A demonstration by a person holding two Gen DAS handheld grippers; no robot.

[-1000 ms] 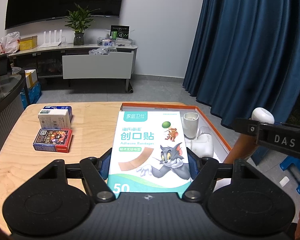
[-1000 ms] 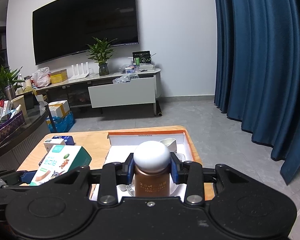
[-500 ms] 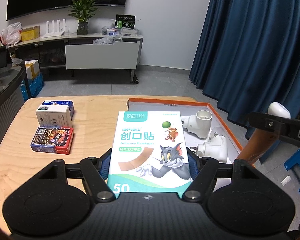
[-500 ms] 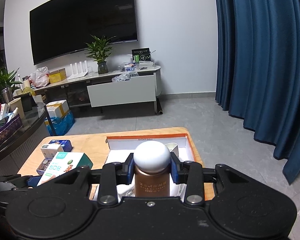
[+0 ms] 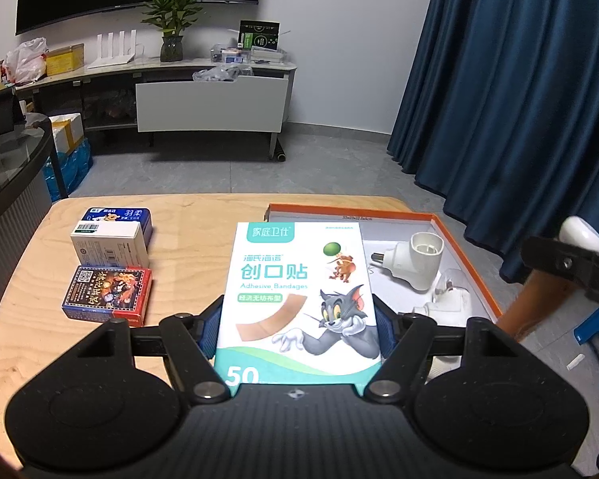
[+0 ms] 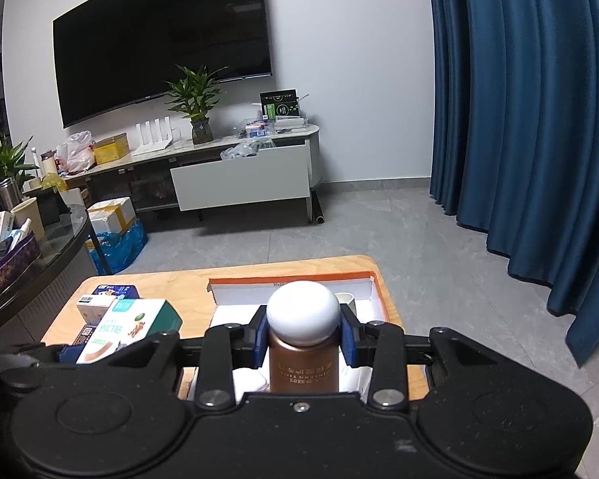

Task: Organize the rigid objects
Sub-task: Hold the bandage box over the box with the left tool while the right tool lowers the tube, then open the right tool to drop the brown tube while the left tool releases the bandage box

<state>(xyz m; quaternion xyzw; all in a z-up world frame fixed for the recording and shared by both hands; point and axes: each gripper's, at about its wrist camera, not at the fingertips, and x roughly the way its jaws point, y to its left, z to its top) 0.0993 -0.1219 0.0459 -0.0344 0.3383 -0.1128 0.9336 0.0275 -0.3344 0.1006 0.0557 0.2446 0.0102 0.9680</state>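
Adhesive bandage box (image 5: 297, 299) at centre of the left wrist frame, clamped flat between the blue pads of the left gripper (image 5: 298, 325), above the wooden table (image 5: 195, 215). Brown bottle with white round cap (image 6: 302, 337) at lower centre of the right wrist frame, pinched by the right gripper (image 6: 303, 335) over the orange-rimmed tray (image 5: 463, 251). White plug adapter (image 5: 415, 259) lies in tray. Three small boxes at left: blue (image 5: 118, 215), white (image 5: 108, 243), card pack (image 5: 108, 293).

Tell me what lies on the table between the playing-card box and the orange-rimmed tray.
In the left wrist view, only bare wood lies between the playing-card box and the tray; the bandage box, held in the left gripper, hangs over that stretch.
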